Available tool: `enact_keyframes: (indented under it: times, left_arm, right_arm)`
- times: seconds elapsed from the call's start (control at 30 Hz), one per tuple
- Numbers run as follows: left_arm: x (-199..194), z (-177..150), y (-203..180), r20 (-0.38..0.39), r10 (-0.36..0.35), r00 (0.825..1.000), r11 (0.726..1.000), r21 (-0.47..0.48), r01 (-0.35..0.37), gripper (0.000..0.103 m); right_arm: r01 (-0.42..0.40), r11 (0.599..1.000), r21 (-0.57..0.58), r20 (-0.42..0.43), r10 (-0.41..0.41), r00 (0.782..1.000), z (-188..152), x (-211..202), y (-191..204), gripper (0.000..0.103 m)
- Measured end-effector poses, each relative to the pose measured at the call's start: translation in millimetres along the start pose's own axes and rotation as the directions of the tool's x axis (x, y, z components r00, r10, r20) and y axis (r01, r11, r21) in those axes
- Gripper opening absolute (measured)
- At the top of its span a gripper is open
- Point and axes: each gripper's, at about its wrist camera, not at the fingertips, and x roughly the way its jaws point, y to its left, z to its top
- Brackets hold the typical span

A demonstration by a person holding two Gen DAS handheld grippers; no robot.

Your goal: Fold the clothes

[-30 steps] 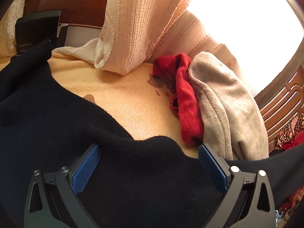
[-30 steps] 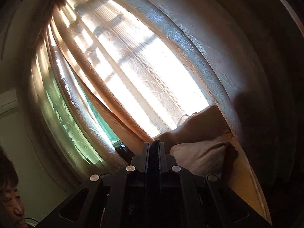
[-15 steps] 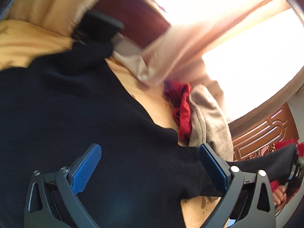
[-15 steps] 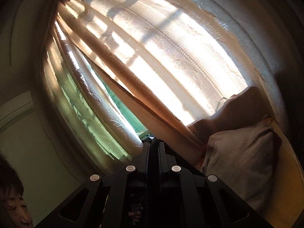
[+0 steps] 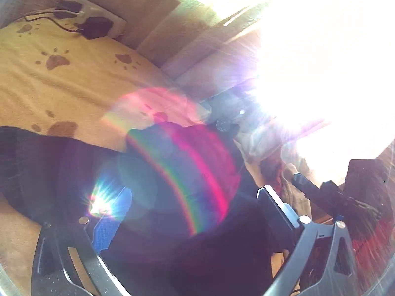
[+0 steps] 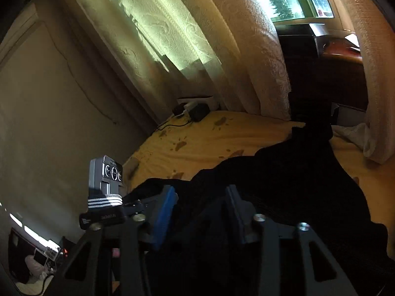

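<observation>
A black garment [image 5: 153, 185] lies spread on a yellow paw-print blanket [image 5: 61, 79]. In the left wrist view my left gripper [image 5: 195, 212] is open just above the garment, blue pads wide apart, with strong sun glare over the frame. In the right wrist view the black garment [image 6: 284, 180] spreads ahead, and my right gripper [image 6: 200, 207] has its fingers apart with black cloth lying between them. The left gripper's camera unit [image 6: 106, 187] shows at the right wrist view's left.
A power strip with plugs and cables [image 5: 86, 22] sits at the blanket's far corner, also in the right wrist view [image 6: 192, 111]. Lace curtains [image 6: 197, 37] hang behind the bed. A red and beige clothes pile [image 5: 284, 180] lies near the right gripper [image 5: 321, 192].
The right gripper swung down from the curtains to the bed and its fingers opened. The left gripper turned left along the garment, into sun glare.
</observation>
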Motion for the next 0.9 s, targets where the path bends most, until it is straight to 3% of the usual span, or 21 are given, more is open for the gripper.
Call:
enact_keyframes:
  times: [0.07,0.2,0.27,0.33,0.4,0.43,0.53,0.6,0.7,0.73,0.8,0.9]
  left_arm:
    - [3,1,9,-0.018,0.004,1.0,1.0,-0.005,-0.004,0.102]
    - [11,-1,14,-0.057,-0.026,0.998,1.0,0.005,0.026,0.102]
    - [14,-4,8,-0.079,-0.042,0.996,0.998,0.034,0.044,0.102]
    - [16,-6,2,-0.104,-0.058,0.993,0.996,0.066,0.065,0.102]
    - [10,-8,3,-0.128,-0.081,0.989,0.993,0.07,0.09,0.102]
    - [7,-10,3,-0.14,-0.095,0.986,0.992,0.067,0.105,0.102]
    - [6,-21,3,-0.204,-0.182,0.962,0.983,-0.032,0.18,0.102]
    - [8,-30,2,-0.247,-0.238,0.939,0.971,-0.1,0.219,0.102]
    - [26,-41,-2,-0.305,-0.315,0.899,0.939,-0.237,0.248,0.102]
    - [31,-41,-4,-0.293,-0.332,0.896,0.929,-0.268,0.256,0.102]
    - [42,-34,-7,-0.245,-0.322,0.914,0.923,-0.296,0.246,0.102]
    - [63,-20,-5,-0.17,-0.309,0.936,0.905,-0.356,0.234,0.102]
  right_arm:
    - [0.014,1.0,-0.014,0.022,-0.014,1.0,-9,2,-4,0.067]
    - [0.079,0.994,0.075,0.132,-0.089,0.987,-23,-42,-35,0.072]
    - [0.131,0.984,0.122,0.18,-0.151,0.972,-37,-70,-52,0.075]
    - [0.237,0.96,0.15,0.192,-0.263,0.945,-57,-91,-64,0.076]
    - [0.381,0.913,0.144,0.202,-0.404,0.892,-85,-111,-69,0.076]
    - [0.458,0.88,0.128,0.207,-0.475,0.855,-100,-119,-68,0.076]
    - [0.663,0.743,0.088,0.222,-0.664,0.715,-144,-135,-67,0.076]
    - [0.709,0.701,0.08,0.205,-0.708,0.676,-163,-137,-69,0.076]
    - [0.679,0.728,0.091,0.191,-0.682,0.706,-174,-133,-72,0.076]
    - [0.666,0.74,0.095,0.188,-0.67,0.718,-176,-132,-73,0.076]
    - [0.652,0.754,0.081,0.191,-0.654,0.732,-179,-125,-76,0.076]
    - [0.664,0.748,0.001,0.202,-0.65,0.732,-181,-113,-63,0.076]
